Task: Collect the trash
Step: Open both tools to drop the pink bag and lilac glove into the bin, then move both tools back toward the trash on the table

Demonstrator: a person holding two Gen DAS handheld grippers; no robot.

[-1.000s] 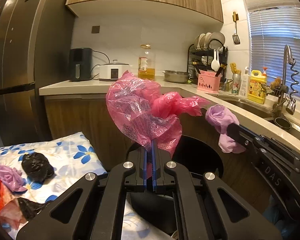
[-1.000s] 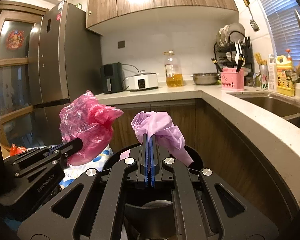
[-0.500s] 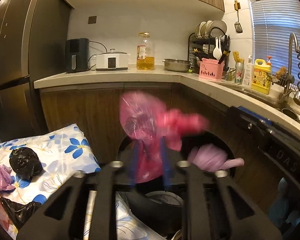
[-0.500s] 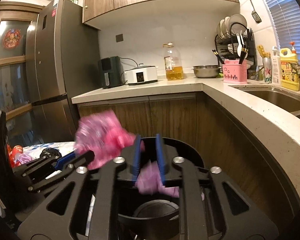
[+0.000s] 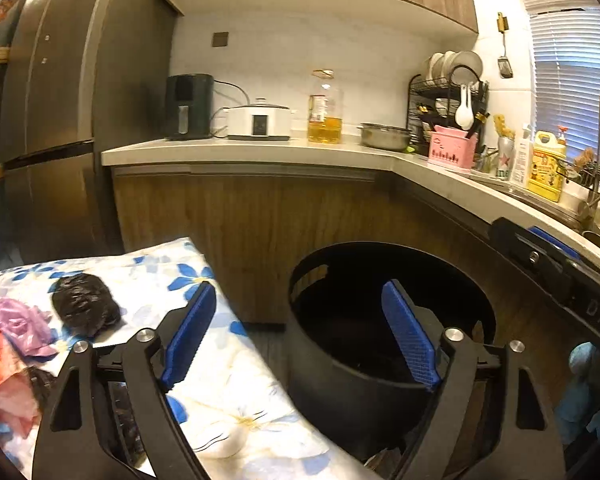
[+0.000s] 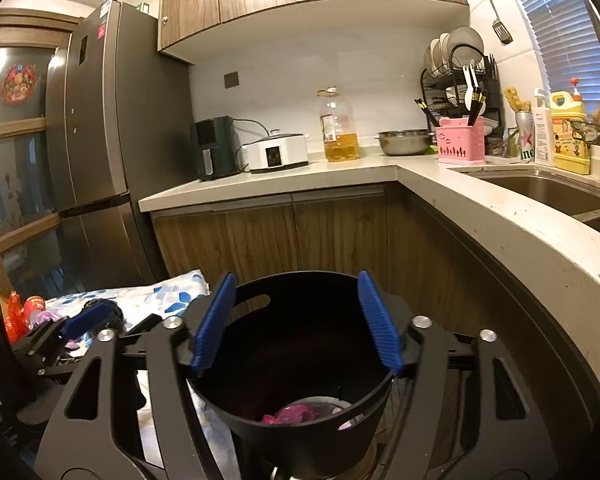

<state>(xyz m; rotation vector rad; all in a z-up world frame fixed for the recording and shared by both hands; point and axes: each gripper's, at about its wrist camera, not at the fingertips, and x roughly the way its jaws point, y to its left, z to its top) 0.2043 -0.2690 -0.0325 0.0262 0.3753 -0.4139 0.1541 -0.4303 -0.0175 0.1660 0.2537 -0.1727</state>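
Trash (image 6: 296, 415): crumpled pink plastic at black bin's (image 6: 300, 432) bottom.

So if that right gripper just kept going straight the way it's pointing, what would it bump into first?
Most likely the black bin. The right gripper, jaws open and empty, aims over its mouth at a shallow downward angle, so it would probably meet the far inner wall, with the wooden cabinet behind. Depth is hard to judge.

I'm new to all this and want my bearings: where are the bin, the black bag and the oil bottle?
bin (image 5: 324, 368): left wrist view, its outer front wall.
black bag (image 5: 85, 305): left wrist view, middle of the crumpled lump on the flowered cloth.
oil bottle (image 6: 339, 130): right wrist view, its body above the oil.
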